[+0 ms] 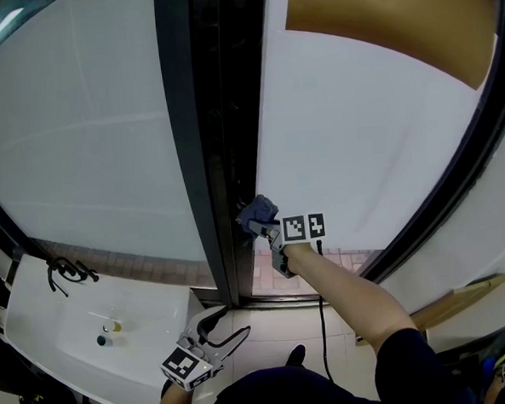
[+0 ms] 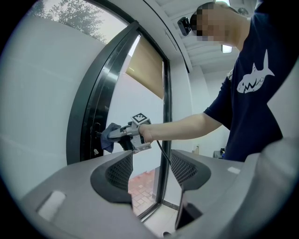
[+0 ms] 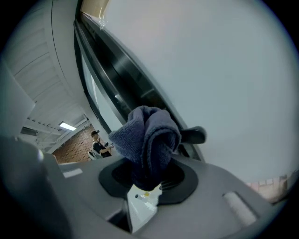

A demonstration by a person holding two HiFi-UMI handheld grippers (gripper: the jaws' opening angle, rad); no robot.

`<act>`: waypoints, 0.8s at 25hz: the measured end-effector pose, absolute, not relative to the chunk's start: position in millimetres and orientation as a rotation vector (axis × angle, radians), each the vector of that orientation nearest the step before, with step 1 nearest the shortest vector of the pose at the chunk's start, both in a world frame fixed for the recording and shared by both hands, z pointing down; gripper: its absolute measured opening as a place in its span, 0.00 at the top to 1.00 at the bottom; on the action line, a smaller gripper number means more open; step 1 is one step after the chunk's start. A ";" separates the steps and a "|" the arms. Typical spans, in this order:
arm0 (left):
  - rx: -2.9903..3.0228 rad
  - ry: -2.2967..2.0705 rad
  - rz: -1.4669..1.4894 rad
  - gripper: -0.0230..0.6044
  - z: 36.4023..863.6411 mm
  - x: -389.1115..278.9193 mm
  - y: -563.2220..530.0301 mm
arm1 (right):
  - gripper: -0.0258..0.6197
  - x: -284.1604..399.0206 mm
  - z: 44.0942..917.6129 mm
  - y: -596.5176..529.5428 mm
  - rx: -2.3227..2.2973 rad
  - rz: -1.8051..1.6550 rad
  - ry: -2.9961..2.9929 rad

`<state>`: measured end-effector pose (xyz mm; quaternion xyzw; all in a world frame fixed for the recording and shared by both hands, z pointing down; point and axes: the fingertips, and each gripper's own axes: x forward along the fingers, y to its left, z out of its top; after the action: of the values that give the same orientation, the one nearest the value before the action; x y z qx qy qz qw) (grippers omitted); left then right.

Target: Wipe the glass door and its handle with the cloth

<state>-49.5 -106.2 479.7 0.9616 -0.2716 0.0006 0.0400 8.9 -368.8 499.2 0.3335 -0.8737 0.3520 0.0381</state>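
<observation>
The glass door [image 1: 360, 139] stands in a black frame [image 1: 199, 140]. A grey-blue cloth [image 1: 258, 211] is bunched in my right gripper [image 1: 256, 226], which is shut on it and presses it against the black frame at handle height. In the right gripper view the cloth [image 3: 147, 135] fills the jaws of the right gripper [image 3: 147, 173], and the black handle [image 3: 194, 135] sticks out just behind it. My left gripper [image 1: 226, 326] hangs low by the person's body, open and empty. The left gripper [image 2: 152, 172] looks at the cloth [image 2: 110, 137] from the side.
A white counter [image 1: 38, 329] with a black cable and small bottles lies lower left. A wooden plank [image 1: 463, 295] leans at the right. A brown blind [image 1: 386, 18] covers the door's top. A cable [image 1: 321, 321] trails from the right gripper.
</observation>
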 end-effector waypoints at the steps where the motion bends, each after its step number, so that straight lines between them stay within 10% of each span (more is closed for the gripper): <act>1: 2.945 -0.840 0.004 0.56 479.7 -50.5 -105.1 | 0.80 -3.4 501.1 -369.7 0.997 1.099 -2.676; 20: 2.935 -0.862 0.007 0.56 478.0 -54.9 -103.0 | 0.80 44.8 530.3 -383.5 1.149 1.081 -2.591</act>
<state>-54.9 -103.0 478.0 0.9587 -0.2815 0.0022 0.0413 44.8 -383.5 530.3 0.3783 -0.8529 0.3558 0.0541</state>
